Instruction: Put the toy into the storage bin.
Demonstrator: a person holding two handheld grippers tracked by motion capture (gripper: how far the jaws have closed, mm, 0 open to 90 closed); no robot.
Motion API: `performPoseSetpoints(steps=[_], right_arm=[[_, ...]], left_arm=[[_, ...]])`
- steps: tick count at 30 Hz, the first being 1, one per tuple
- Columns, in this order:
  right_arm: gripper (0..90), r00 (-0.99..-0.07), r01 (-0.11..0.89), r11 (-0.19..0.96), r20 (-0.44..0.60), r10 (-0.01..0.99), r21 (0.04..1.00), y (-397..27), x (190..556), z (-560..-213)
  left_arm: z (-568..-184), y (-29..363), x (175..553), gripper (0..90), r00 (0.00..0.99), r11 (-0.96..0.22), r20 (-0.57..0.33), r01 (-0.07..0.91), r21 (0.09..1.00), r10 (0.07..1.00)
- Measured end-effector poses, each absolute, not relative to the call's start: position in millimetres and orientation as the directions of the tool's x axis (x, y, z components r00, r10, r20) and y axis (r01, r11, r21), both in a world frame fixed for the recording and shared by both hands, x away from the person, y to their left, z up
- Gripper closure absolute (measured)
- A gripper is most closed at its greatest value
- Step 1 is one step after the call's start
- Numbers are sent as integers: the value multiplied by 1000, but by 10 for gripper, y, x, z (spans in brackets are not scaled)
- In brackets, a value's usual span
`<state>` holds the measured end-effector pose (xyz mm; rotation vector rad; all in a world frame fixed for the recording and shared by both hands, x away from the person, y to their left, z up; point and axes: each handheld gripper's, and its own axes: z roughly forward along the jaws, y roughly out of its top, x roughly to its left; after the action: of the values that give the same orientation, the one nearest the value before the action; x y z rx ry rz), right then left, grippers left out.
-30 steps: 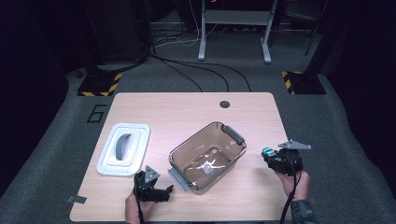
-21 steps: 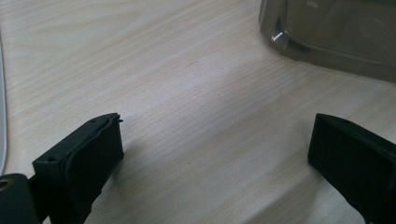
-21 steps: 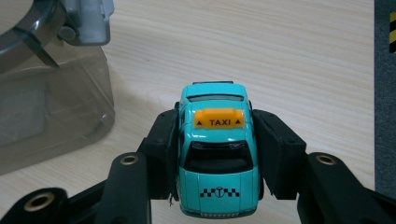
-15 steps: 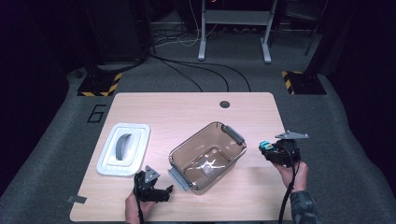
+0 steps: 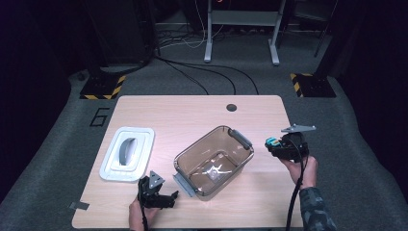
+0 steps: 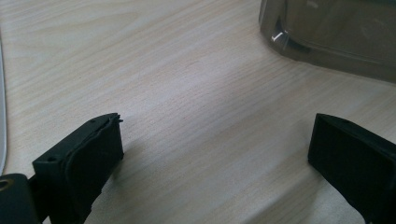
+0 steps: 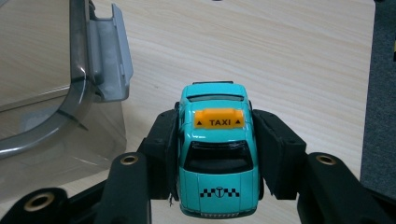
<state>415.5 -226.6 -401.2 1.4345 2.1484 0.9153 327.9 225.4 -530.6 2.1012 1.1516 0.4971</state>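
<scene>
Right hand-held gripper (image 5: 272, 143) pinches a teal toy taxi (image 7: 217, 149) – the two black pads press on the car's flanks, its orange TAXI roof sign up and its bonnet turned back toward the gripper's camera. The car hangs clear of the worktop (image 5: 192, 115), off the near-right part of it, with the person's right hand (image 5: 302, 166) behind and below the gripper body. A cable trails down along the camouflage-patterned sleeve.

Just beside that gripper, on the side its jaws point to, stands a clear plastic container (image 5: 214, 161) with grey clip handles; one grey handle (image 7: 109, 56) sits close to the taxi's left in the right gripper view, not touching it. Something small and pale lies on the container's floor – too unclear to name.

Left hand-held gripper (image 5: 156, 192) rests low at the near edge of the worktop, jaws spread wide, bare wood grain between them. Ahead of it and to its right is the container's corner (image 6: 327, 32). Off its left flank, well apart from the taxi, lies a white lid (image 5: 127, 154) with a grey centre piece.
</scene>
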Motion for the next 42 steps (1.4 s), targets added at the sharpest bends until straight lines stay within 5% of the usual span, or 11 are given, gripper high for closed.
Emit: performPoseSetpoints(steps=[42], right_arm=[[526,-459,630,339,-17,888,699,-1929,4418,-3478]], left_arm=[[-5307,2252,3277,30,534,-373,3,586,719,845]])
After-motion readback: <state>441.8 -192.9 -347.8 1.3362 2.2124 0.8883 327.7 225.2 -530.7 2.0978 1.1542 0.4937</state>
